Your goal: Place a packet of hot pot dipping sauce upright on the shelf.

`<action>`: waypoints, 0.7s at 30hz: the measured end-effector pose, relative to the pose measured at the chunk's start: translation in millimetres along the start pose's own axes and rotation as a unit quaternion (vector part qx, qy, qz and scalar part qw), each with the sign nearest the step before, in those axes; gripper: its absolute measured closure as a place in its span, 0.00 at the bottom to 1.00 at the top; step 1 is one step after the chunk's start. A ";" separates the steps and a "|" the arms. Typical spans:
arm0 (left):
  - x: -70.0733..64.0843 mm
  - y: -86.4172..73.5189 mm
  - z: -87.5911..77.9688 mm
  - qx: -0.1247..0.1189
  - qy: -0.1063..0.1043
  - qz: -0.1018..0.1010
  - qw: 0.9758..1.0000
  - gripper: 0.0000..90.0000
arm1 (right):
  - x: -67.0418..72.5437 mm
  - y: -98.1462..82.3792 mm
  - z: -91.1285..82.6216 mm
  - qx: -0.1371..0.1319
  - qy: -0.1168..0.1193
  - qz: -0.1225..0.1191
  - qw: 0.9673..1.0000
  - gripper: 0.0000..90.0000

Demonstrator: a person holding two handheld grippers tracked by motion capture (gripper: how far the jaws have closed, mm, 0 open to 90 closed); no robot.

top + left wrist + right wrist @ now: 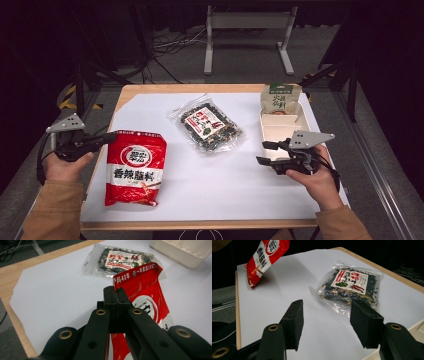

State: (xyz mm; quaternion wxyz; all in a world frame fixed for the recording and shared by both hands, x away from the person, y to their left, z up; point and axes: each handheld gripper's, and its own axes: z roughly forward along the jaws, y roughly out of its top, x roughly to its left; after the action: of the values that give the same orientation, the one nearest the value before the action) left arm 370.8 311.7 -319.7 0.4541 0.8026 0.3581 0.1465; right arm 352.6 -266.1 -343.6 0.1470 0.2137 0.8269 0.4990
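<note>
Now: left gripper [111,137] pinches the red packet [134,167] by its top corner.

Seen along the left gripper [117,293], the two black jaws stand pressed together with the red packet [146,293] clamped at its upper edge, and the bag hangs tilted from that corner, its bottom end resting on the white sheet [215,185] near the table's left side (the right gripper view shows its lower end on the paper). Well apart, the right gripper [264,152] hovers with its jaws spread and nothing between them, just in front of the cream tray [280,131]. Beyond its jaws lies the clear packet [348,286] of dark dried food, flat on the sheet at mid-table. A green-topped pouch [280,97] sits at the tray's far end.
</note>
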 end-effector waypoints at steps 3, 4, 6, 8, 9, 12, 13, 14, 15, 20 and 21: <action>-4.8 2.5 -3.3 -0.007 -0.011 0.007 1.000 1.00 | -1.8 0.3 -1.3 -0.004 0.003 0.003 1.000 0.49; -7.9 3.8 -6.3 -0.014 -0.023 0.010 1.000 1.00 | -2.4 0.5 -1.7 -0.008 0.007 0.006 1.000 0.48; -10.6 4.8 -9.4 -0.020 -0.029 0.017 0.999 1.00 | -2.7 1.5 -2.1 -0.013 0.013 0.007 1.000 0.48; -14.1 6.1 -12.5 -0.025 -0.031 0.022 0.999 1.00 | -2.6 2.2 -1.9 -0.014 0.014 0.006 1.000 0.48; -16.4 6.7 -13.7 -0.025 -0.031 0.017 0.999 1.00 | -2.6 2.6 -1.7 -0.015 0.015 0.006 1.000 0.48; -21.4 10.0 -17.0 -0.032 -0.037 0.024 0.999 1.00 | -3.2 3.5 -1.2 -0.016 0.016 0.005 1.000 0.48; -24.0 11.3 -18.2 -0.034 -0.038 0.024 0.998 1.00 | -3.4 4.0 -1.0 -0.017 0.018 0.006 1.000 0.48; -24.0 11.3 -18.2 -0.034 -0.038 0.024 0.998 1.00 | -3.4 4.5 -0.9 -0.022 0.026 0.010 0.999 0.48; -27.2 12.6 -19.6 -0.037 -0.041 0.025 0.998 1.00 | -3.4 4.5 -0.9 -0.022 0.026 0.010 0.999 0.48; -43.5 21.1 -27.1 -0.050 -0.047 0.054 0.996 1.00 | -2.2 8.8 -1.8 -0.038 0.043 0.012 0.998 0.48; -46.8 22.6 -28.6 -0.051 -0.049 0.059 0.996 1.00 | -2.0 9.5 -2.0 -0.039 0.044 0.012 0.998 0.48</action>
State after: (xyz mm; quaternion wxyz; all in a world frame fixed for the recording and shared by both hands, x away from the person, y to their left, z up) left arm 332.0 288.9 -281.0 0.5017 0.8044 0.2797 0.1516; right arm 355.4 -264.7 -334.2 0.1126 0.1956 0.8096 0.5419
